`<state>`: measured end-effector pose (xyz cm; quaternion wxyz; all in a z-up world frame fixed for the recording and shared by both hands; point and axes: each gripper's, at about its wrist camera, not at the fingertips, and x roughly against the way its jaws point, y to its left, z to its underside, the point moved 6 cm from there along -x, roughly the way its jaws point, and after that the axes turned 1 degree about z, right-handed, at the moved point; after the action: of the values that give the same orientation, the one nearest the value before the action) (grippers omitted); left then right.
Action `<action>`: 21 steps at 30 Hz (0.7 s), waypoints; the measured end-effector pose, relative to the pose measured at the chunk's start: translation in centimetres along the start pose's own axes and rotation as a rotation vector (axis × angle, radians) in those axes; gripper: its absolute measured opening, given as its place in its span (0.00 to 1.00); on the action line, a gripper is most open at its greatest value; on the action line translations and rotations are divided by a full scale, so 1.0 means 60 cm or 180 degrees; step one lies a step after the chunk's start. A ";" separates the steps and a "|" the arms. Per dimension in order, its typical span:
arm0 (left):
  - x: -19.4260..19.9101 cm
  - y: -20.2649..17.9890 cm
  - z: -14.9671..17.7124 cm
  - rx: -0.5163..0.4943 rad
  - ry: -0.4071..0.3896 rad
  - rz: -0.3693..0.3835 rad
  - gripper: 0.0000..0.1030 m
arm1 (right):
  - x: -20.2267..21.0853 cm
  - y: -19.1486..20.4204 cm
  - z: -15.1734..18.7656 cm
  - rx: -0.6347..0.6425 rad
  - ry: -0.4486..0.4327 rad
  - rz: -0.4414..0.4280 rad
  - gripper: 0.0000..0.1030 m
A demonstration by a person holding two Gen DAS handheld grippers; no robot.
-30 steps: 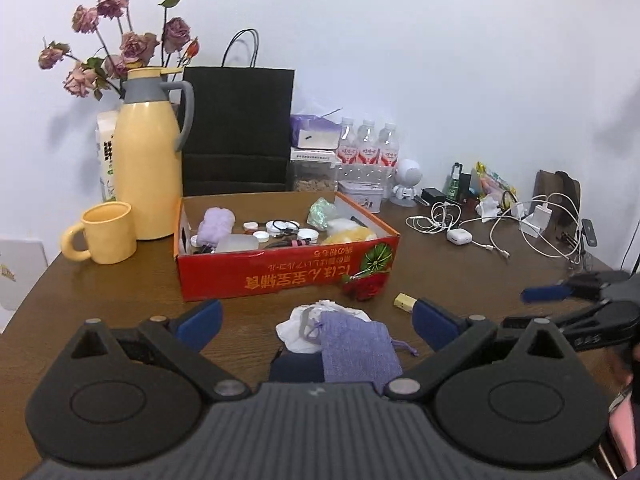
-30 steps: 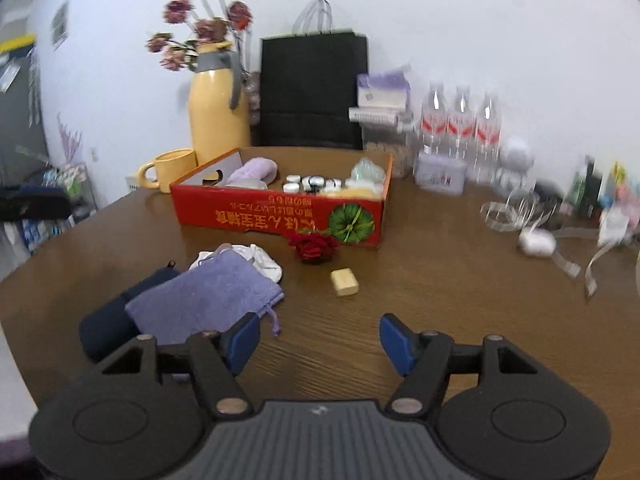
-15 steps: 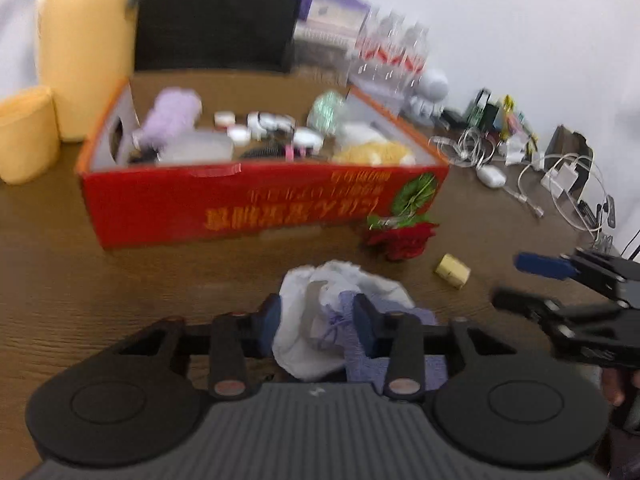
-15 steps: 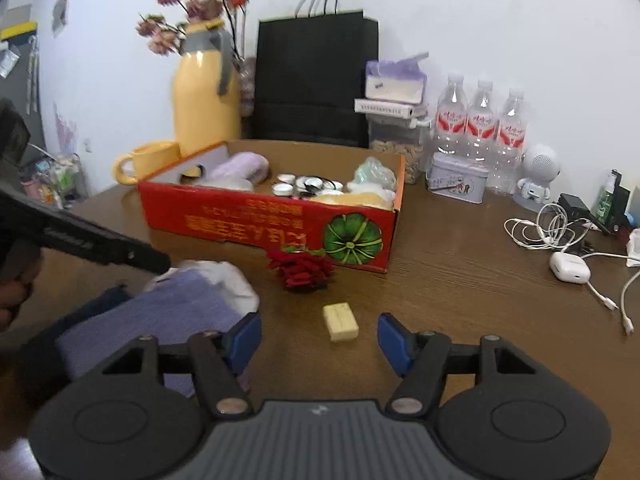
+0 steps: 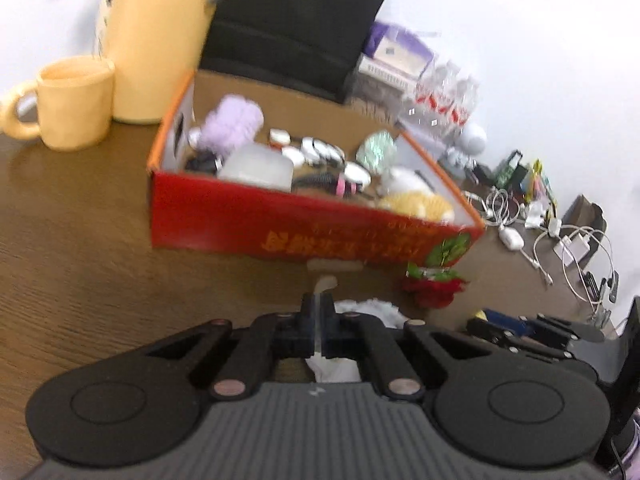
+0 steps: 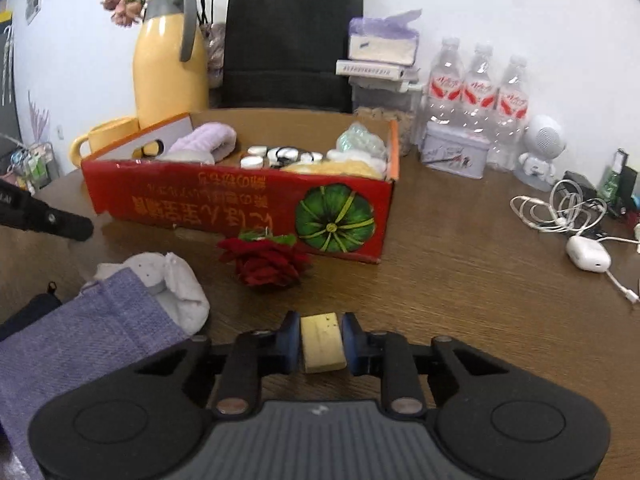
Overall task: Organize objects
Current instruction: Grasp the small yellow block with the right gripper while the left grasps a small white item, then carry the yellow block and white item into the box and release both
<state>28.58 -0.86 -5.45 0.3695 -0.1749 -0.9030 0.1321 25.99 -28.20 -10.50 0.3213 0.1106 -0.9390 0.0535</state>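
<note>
Wooden table (image 6: 460, 280), red box (image 6: 224, 204), rose (image 6: 266, 264), mug (image 5: 74, 104)

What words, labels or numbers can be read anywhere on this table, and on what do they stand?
Red box: two rows of yellow Chinese characters on its front wall, upside down; I cannot read them surely.
Water bottles: red labels, print too small to read.
Flat white box: one printed line, too small.
Pale tin: dark marks, illegible.
Nothing can be quoted with confidence.

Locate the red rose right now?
In the right wrist view the rose lies on the table just in front of the red box, left of the pumpkin print, right of the white cloth.
</note>
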 end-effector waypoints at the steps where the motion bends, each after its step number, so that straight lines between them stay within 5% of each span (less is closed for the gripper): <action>1: 0.015 -0.004 -0.006 -0.0021 -0.0081 -0.0022 0.03 | 0.011 0.000 -0.001 -0.0034 -0.0040 0.0004 0.20; 14: 0.246 -0.083 -0.007 -0.0208 -0.0951 0.0209 0.03 | 0.275 0.027 -0.040 -0.0190 -0.0931 -0.0341 0.20; 21: 0.240 -0.079 -0.015 -0.0327 -0.0878 0.0122 0.03 | 0.296 0.021 -0.049 -0.0129 -0.0869 -0.0303 0.20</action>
<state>18.63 0.90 5.86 0.2299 -0.1910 -0.9473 0.1155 13.77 -29.57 2.73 0.1951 0.1548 -0.9685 0.0036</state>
